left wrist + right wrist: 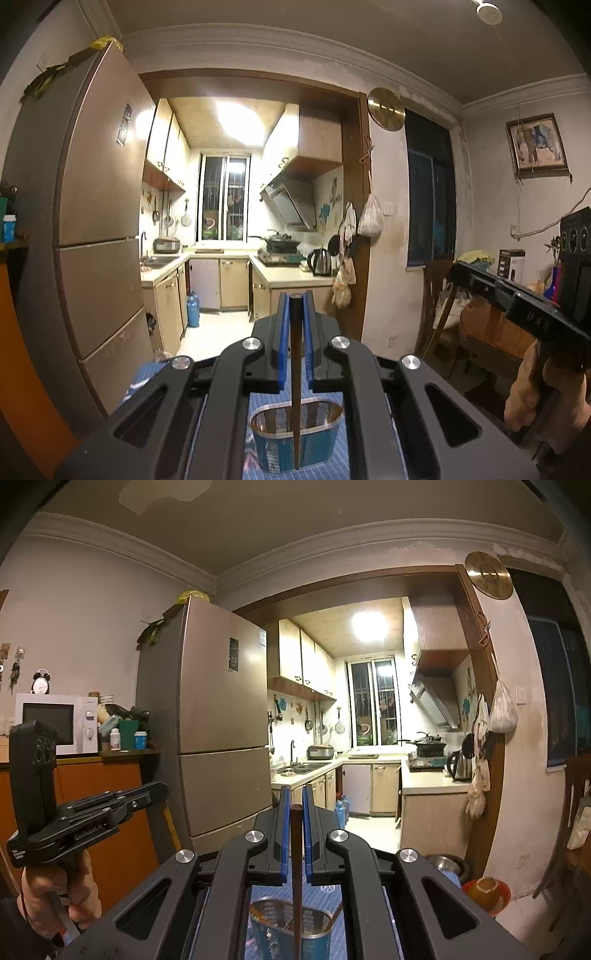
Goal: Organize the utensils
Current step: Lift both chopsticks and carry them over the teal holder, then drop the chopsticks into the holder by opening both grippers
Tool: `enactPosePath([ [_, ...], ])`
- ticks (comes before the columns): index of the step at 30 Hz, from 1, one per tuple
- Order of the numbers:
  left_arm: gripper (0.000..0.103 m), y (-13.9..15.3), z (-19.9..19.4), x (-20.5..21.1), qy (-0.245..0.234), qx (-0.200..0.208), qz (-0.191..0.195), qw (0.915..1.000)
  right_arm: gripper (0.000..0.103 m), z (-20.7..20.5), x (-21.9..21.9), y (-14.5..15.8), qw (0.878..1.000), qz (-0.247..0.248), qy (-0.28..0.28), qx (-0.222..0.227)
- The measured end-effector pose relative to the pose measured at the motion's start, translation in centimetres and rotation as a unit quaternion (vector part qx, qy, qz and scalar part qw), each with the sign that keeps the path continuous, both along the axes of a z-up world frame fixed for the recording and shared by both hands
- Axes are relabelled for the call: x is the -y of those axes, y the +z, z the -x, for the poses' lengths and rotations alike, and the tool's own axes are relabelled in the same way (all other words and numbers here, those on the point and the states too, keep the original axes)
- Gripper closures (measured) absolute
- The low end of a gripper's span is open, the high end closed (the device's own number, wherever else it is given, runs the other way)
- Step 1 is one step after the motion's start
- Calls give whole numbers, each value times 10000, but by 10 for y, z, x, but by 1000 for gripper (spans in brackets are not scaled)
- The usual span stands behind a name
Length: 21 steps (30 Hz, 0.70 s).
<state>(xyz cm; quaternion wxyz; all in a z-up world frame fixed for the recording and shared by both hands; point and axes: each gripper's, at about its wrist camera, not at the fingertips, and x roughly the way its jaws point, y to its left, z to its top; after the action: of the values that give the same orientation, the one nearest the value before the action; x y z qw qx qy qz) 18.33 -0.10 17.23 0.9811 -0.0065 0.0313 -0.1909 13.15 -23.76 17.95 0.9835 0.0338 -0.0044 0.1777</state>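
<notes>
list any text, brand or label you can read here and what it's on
"GenRobot.AI": side of the left tongs, seen from the right wrist.
"UAS"-like raised letters: body of the right tongs; uncertain.
Small white print under the GenRobot.AI mark: too small to read.
Fridge stickers, wall clock face: too blurred to read.

Two wrist views, level, facing kitchen doorway; shared: fridge [99, 192], wall clock [488, 575], utensil holder [295, 428] close below.
</notes>
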Motion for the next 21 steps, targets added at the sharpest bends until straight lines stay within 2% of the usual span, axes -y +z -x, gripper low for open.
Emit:
enactPosePath([
  [10, 97, -6, -56, 8, 43, 82, 47, 9999, 96, -69, -23, -4, 9999, 134, 38, 58],
  [21, 97, -51, -117, 14, 16, -427, -27, 9991, 95, -146, -40, -59, 9977, 348, 45, -589],
])
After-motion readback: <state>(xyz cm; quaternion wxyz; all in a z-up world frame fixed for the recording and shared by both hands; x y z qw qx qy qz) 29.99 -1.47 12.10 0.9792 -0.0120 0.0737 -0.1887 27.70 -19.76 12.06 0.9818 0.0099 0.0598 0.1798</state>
